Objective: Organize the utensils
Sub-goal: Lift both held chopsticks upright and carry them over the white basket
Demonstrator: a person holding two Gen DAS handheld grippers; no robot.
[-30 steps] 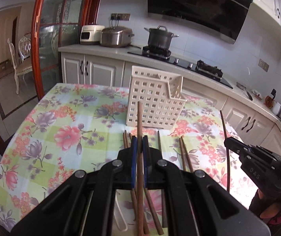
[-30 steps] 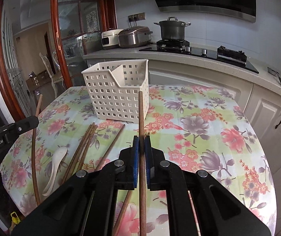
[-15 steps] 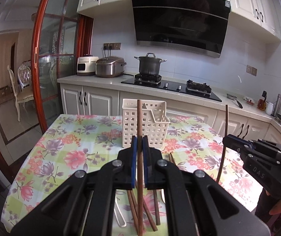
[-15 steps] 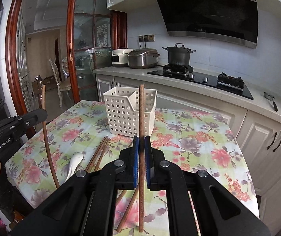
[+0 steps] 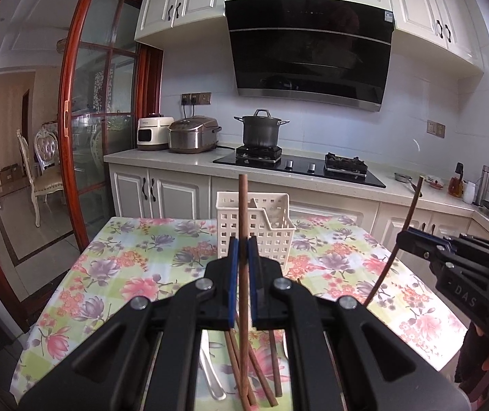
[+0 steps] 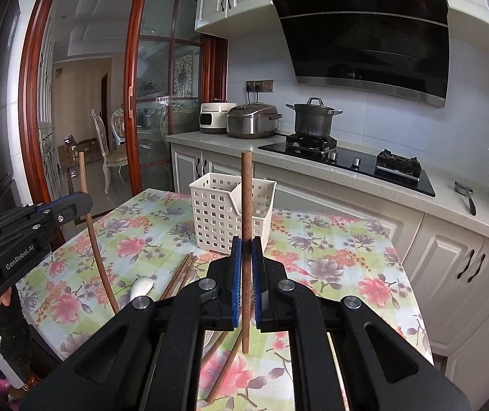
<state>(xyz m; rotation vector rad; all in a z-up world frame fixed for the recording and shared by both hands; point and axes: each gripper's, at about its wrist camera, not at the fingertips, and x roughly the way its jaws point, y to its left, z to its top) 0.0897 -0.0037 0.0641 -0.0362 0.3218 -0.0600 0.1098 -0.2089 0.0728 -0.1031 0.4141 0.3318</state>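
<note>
My left gripper is shut on a brown wooden chopstick held upright above the floral table. My right gripper is shut on another brown chopstick, also upright. Each gripper shows in the other's view: the right gripper at the right edge, the left gripper at the left edge. A white perforated utensil basket stands on the table beyond both; it also shows in the right wrist view. Several loose chopsticks and a white spoon lie on the table below.
The table has a floral cloth and its edges fall off left and right. Behind it runs a counter with a hob, a pot and rice cookers. A glass sliding door is at left.
Both grippers have risen and pulled back from the table with their chopsticks, so the basket and loose chopsticks look smaller and lower. Both stay shut.
</note>
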